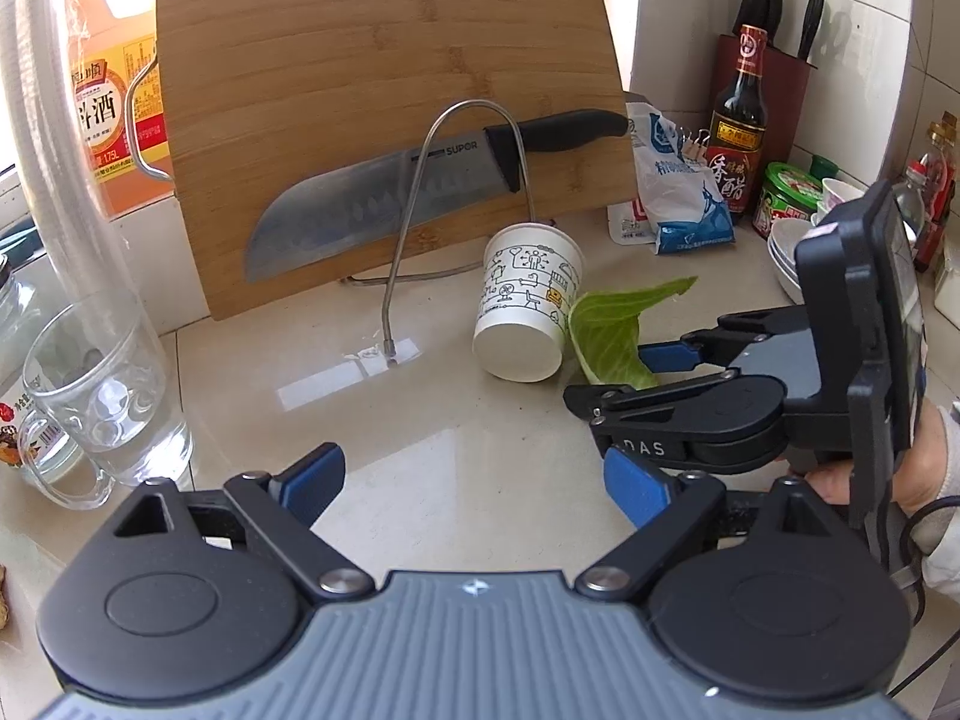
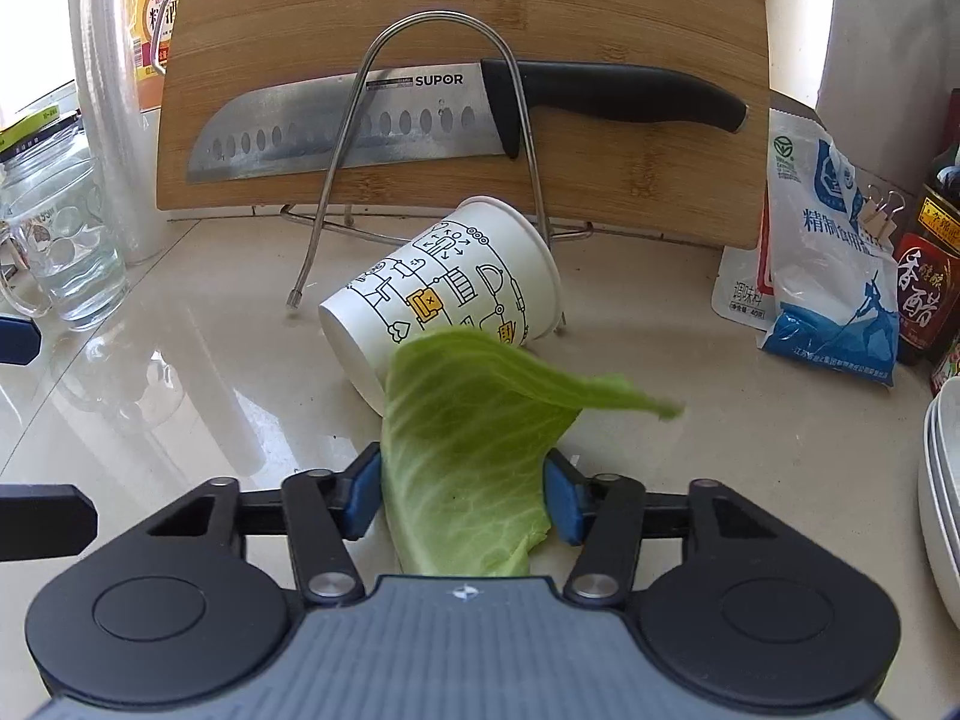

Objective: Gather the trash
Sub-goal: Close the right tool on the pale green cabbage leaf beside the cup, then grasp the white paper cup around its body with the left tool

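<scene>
A green cabbage leaf (image 2: 474, 438) lies on the beige counter between the blue pads of my right gripper (image 2: 462, 495); the jaws stand around it, touching its edges. A white printed paper cup (image 2: 444, 294) lies on its side just beyond the leaf, its mouth toward the cutting board. In the left wrist view the cup (image 1: 528, 300) and leaf (image 1: 618, 324) sit at centre right, with my right gripper (image 1: 624, 372) at the leaf. My left gripper (image 1: 474, 483) is open and empty above bare counter, nearer than the cup.
A bamboo cutting board (image 2: 468, 12) leans on a wire stand with a knife (image 2: 420, 114) across it. A glass mug (image 1: 102, 396) stands at left. A salt bag (image 2: 834, 264), a vinegar bottle (image 1: 741, 126) and stacked bowls (image 2: 942, 480) are at right.
</scene>
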Demonstrator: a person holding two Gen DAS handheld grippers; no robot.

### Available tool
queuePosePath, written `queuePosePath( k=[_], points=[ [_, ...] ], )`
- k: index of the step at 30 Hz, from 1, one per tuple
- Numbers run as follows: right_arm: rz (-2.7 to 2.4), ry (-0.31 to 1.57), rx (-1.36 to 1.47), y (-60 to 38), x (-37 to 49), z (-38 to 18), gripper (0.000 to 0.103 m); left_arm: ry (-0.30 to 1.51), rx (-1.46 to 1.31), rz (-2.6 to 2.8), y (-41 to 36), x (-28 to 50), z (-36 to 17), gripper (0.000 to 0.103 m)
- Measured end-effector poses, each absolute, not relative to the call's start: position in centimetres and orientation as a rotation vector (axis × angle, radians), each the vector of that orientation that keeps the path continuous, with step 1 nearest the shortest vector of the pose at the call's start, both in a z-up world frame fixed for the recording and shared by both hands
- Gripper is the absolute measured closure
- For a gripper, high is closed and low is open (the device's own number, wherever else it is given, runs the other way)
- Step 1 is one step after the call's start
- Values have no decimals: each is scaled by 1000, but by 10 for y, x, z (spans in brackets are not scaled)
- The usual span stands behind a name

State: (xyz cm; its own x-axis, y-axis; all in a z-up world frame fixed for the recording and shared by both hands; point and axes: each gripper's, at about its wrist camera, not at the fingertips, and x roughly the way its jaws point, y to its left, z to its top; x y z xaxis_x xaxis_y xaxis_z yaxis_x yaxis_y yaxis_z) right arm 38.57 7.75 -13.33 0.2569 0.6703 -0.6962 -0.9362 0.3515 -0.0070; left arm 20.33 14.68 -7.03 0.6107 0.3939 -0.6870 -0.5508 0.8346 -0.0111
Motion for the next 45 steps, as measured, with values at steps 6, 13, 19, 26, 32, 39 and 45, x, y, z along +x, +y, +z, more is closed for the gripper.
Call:
queuePosePath(
  k=[6,13,19,26,32,39,45],
  points=[
    [1156,659,-442,68,384,-122,73,731,-211,534,146,208,-69,10],
    [1162,658,-419,58,382,-113,84,729,-190,514,145,215,-68,10],
    [1151,665,-407,42,381,-108,86,729,-164,491,148,224,-69,10],
    [1131,664,-412,18,380,-98,86,732,-145,448,158,250,-74,10],
    [1093,675,-412,1,381,-97,86,747,-122,428,174,284,-88,11],
    [1055,693,-397,-9,384,-98,86,785,-94,410,188,320,-105,19],
    [1046,699,-396,-11,383,-97,86,815,-106,385,193,330,-113,30]
  ],
)
